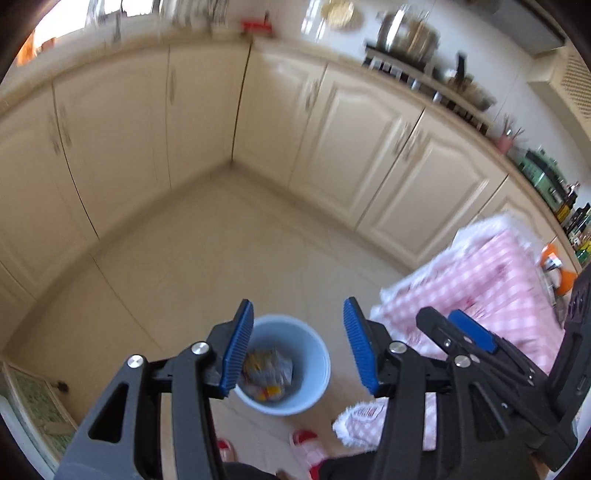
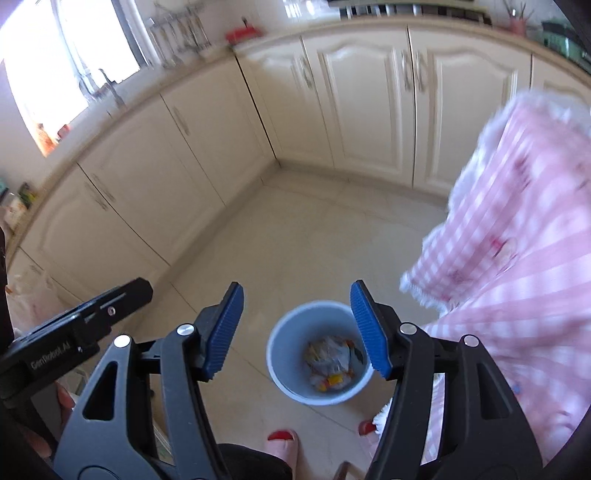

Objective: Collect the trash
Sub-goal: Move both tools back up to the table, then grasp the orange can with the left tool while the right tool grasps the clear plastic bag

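Both empty: left gripper (image 1: 298,345) and right gripper (image 2: 296,330) part-open, high over blue bin (image 2: 320,353) on floor. Wrappers (image 2: 330,360) inside. Risk: motion blur, pink tablecloth (image 2: 517,240) snagging right fingers.

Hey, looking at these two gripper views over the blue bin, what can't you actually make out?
- Trash in the blue bin: both views, too small and blurred to name single pieces.
- Countertop items: left wrist view, motion blur.
- Pink checked cloth: what it covers is hidden, both views.
- Person's feet: cut off by the bottom edge and the gripper bodies.
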`<action>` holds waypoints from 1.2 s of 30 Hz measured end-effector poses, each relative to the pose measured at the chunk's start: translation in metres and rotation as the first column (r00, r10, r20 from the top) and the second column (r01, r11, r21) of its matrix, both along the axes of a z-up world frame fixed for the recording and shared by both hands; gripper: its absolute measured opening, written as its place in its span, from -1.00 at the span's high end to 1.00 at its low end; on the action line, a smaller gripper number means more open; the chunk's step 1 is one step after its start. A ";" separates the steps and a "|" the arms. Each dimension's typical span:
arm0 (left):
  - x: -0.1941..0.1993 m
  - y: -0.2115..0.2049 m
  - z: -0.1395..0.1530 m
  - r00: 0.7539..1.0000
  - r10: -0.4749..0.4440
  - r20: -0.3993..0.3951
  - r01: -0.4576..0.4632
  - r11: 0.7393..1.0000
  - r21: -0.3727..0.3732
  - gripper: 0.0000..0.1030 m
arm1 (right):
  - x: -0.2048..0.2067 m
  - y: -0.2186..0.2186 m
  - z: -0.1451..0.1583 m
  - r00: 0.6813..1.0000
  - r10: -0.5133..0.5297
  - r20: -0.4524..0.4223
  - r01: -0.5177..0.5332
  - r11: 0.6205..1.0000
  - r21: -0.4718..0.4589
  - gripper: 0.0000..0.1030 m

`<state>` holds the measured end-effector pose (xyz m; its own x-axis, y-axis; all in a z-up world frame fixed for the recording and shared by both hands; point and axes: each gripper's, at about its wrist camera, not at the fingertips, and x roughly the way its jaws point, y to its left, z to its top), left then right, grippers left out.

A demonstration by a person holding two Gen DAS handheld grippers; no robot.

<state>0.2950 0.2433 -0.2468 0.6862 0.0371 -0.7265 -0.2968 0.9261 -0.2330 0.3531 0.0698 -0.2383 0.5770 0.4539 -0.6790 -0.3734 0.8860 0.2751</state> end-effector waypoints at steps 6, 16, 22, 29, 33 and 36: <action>-0.029 -0.041 0.076 0.984 -0.074 0.162 0.069 0.997 0.039 -0.06 | -0.043 -0.048 0.079 0.980 -0.046 0.191 0.027 0.995 0.098 -0.23; 0.003 -0.172 0.111 0.909 -0.359 0.211 0.382 0.921 -0.079 -0.10 | -0.079 -0.202 0.129 0.894 -0.284 0.347 0.261 0.959 0.111 -0.34; 0.037 -0.264 0.108 0.861 -0.466 0.205 0.496 0.857 -0.137 -0.21 | -0.068 -0.301 0.117 0.829 -0.463 0.314 0.453 0.885 0.111 -0.35; 0.091 -0.332 0.089 0.848 -0.503 0.169 0.530 0.819 -0.219 -0.21 | -0.046 -0.370 0.104 0.783 -0.554 0.283 0.550 0.829 0.101 -0.40; 0.129 -0.349 0.073 0.875 -0.467 0.126 0.482 0.817 -0.318 -0.21 | -0.030 -0.385 0.095 0.784 -0.559 0.271 0.559 0.825 0.086 -0.40; 0.153 -0.353 0.059 0.900 -0.425 0.093 0.425 0.812 -0.400 -0.21 | -0.018 -0.390 0.090 0.796 -0.546 0.260 0.548 0.833 0.074 -0.40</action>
